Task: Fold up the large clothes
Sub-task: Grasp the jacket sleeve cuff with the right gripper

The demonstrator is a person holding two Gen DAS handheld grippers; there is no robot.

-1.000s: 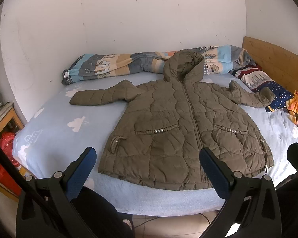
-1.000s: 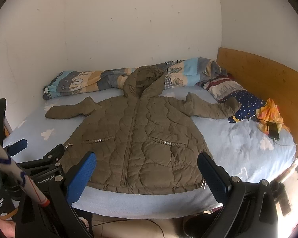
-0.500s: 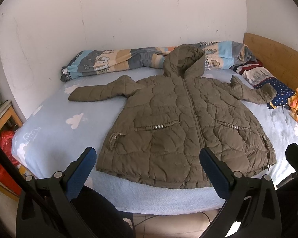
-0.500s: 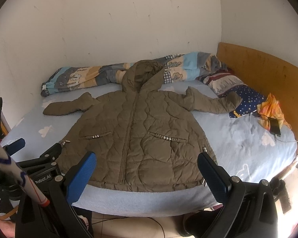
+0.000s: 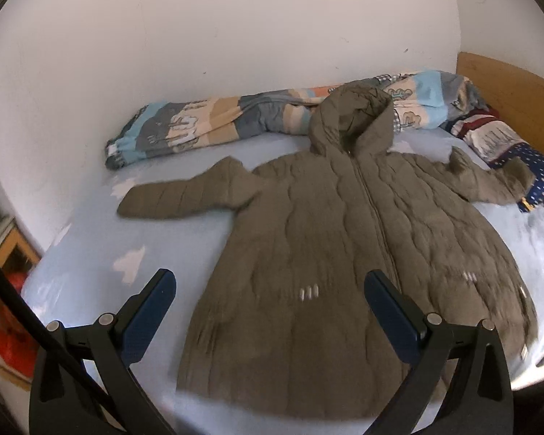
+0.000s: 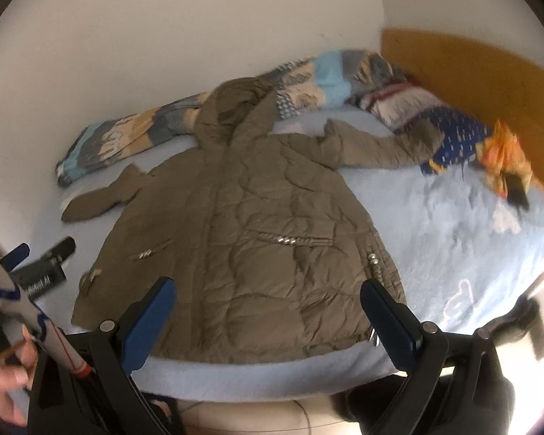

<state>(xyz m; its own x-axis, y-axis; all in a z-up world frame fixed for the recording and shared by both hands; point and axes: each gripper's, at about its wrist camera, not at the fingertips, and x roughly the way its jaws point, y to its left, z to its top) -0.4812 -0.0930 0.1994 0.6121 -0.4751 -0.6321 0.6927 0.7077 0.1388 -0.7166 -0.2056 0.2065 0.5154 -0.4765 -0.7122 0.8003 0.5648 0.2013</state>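
both tools, left tool (image 5: 270,311) and right tool (image 6: 268,310), hover spread-fingered above coat (image 5: 344,253).

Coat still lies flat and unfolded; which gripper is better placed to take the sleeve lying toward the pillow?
Right. The right gripper hangs open over the hem on that side, nearer the sleeve of the coat; the left gripper sits further left.

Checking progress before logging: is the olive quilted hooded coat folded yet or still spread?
Spread: the olive quilted hooded coat lies flat, front up, both sleeves out sideways.
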